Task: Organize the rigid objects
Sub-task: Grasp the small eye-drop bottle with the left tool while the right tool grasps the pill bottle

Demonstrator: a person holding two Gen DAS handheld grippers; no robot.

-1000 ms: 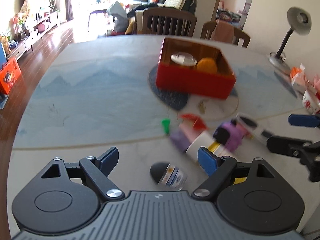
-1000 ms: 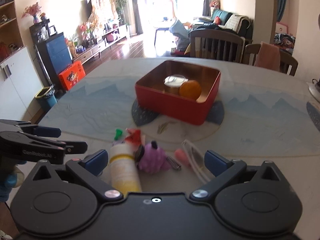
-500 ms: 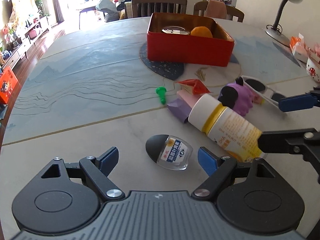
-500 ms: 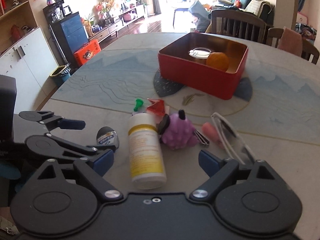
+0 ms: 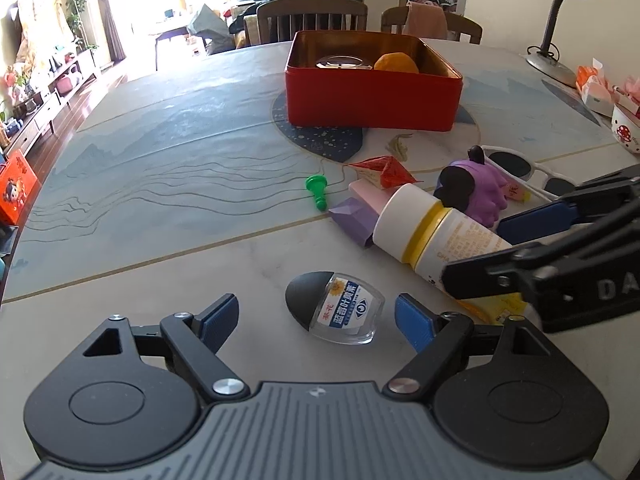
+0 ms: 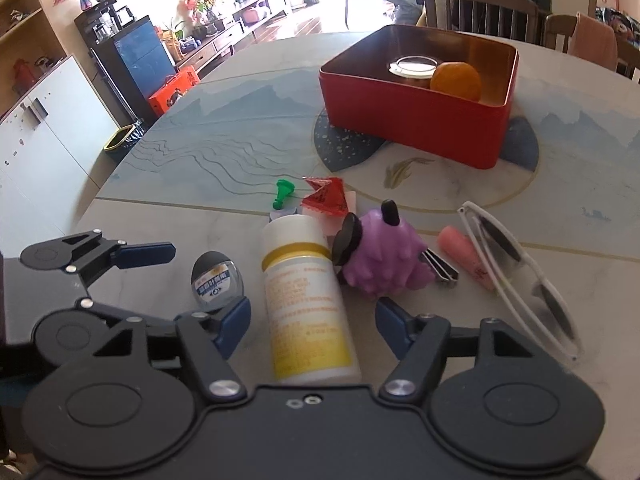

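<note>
A small clear bottle with a black cap point(image 5: 335, 307) lies on the table between the fingers of my open left gripper point(image 5: 316, 318), untouched; it also shows in the right wrist view point(image 6: 216, 279). A white and yellow pill bottle point(image 6: 306, 298) lies on its side between the fingers of my open right gripper point(image 6: 313, 326), also seen in the left wrist view point(image 5: 434, 240). A red tin box point(image 6: 416, 120) holding a jar lid and an orange stands further back.
Beside the pill bottle lie a purple spiky toy point(image 6: 380, 256), white sunglasses point(image 6: 516, 276), a pink tube point(image 6: 464, 256), a nail clipper point(image 6: 440, 268), a red packet point(image 6: 324, 196), a green peg point(image 6: 282, 194) and a purple box point(image 5: 354, 216). A desk lamp point(image 5: 560, 20) stands far right.
Both grippers have moved forward and lower. The small bottle now lies between the left fingers and the pill bottle between the right fingers. Both stay open.
</note>
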